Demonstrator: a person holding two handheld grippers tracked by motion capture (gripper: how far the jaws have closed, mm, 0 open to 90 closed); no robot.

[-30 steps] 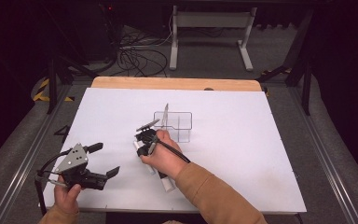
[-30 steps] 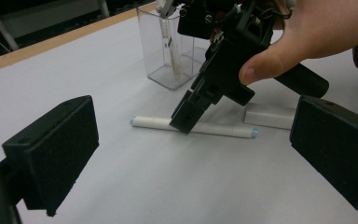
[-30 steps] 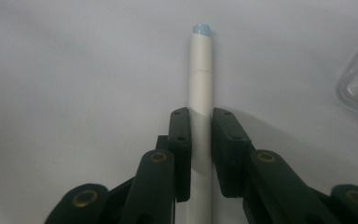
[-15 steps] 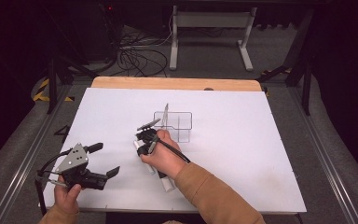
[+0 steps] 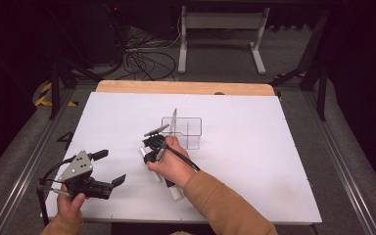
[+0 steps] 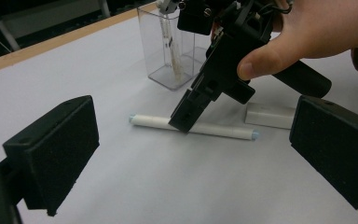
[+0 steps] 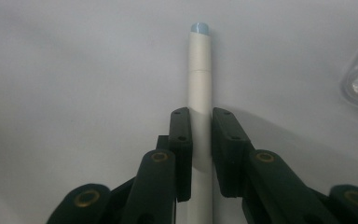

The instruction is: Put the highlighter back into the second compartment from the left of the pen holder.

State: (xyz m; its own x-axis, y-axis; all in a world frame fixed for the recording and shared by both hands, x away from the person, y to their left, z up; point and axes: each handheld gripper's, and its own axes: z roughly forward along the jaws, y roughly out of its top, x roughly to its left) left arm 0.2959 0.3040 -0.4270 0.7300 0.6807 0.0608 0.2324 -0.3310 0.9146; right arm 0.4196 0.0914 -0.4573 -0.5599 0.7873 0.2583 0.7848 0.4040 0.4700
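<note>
The right tongs (image 7: pixel 200 140) are clenched on a white marker pen (image 7: pixel 199 70) lying flat on the white desk (image 5: pixel 274 161), at centre of the high view, just beside the clear plastic holder (image 5: pixel 186 131). Lift straight up, keeping the grip mid-barrel. The left tongs (image 5: pixel 108 167) rest released at lower left.

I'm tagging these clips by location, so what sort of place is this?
Probably a lab or workshop bench set up for recording. A white table stands on a grey floor with loose cables and a metal stand behind it. The right gripper is shut on a white pen, and the left gripper is open.
</note>
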